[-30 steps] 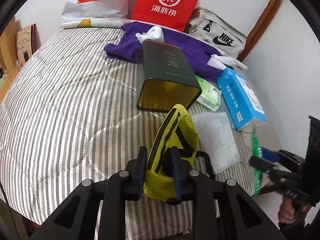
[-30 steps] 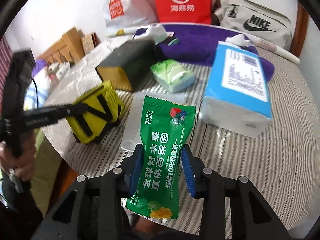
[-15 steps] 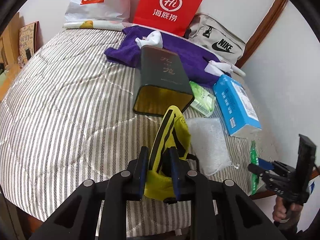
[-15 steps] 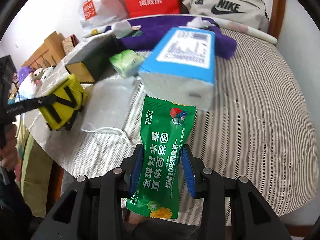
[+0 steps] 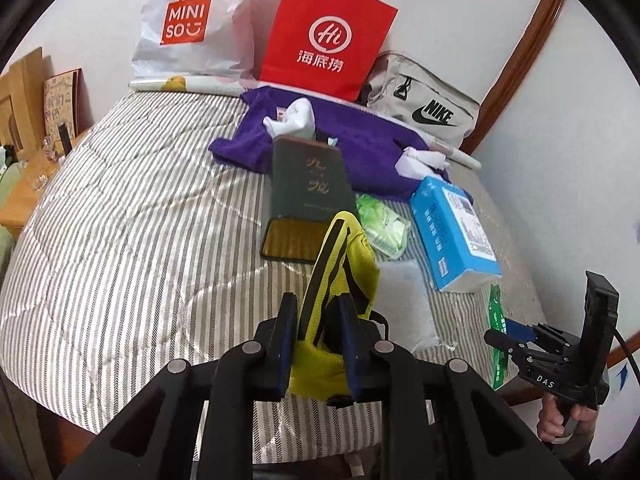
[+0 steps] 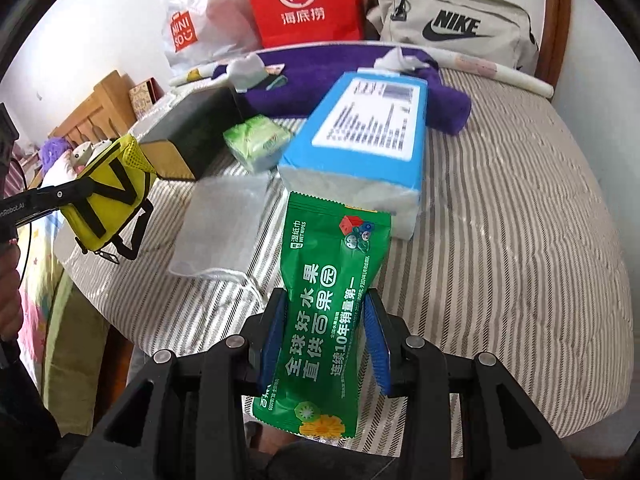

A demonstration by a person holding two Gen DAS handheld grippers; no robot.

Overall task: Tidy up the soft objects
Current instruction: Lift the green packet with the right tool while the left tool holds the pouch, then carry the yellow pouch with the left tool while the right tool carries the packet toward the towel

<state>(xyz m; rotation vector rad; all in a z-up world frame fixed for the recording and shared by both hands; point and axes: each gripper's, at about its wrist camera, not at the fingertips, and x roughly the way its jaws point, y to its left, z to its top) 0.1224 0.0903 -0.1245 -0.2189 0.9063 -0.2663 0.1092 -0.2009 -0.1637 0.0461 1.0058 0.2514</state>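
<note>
My left gripper (image 5: pixel 318 312) is shut on a yellow mesh pouch with black stripes (image 5: pixel 340 264), held above the near edge of the striped bed (image 5: pixel 120 240). The pouch also shows in the right wrist view (image 6: pixel 110 196). My right gripper (image 6: pixel 324 312) is shut on a green wet-wipes pack (image 6: pixel 328 304), held above the bed's near right edge. That pack shows edge-on in the left wrist view (image 5: pixel 496 320). A dark box with a gold open end (image 5: pixel 308 196) lies on its side mid-bed.
On the bed lie a blue tissue pack (image 5: pixel 452 232), a small green tissue packet (image 5: pixel 382 228), a clear bubble pouch (image 5: pixel 404 304) and a purple towel (image 5: pixel 360 148). A red paper bag (image 5: pixel 328 36), a Miniso bag (image 5: pixel 188 28) and a Nike bag (image 5: pixel 428 108) stand against the wall.
Both grippers have pulled back from the bed with their loads still held. The dark box and blue pack look farther from the left gripper. The right gripper has swung right toward the blue pack.
</note>
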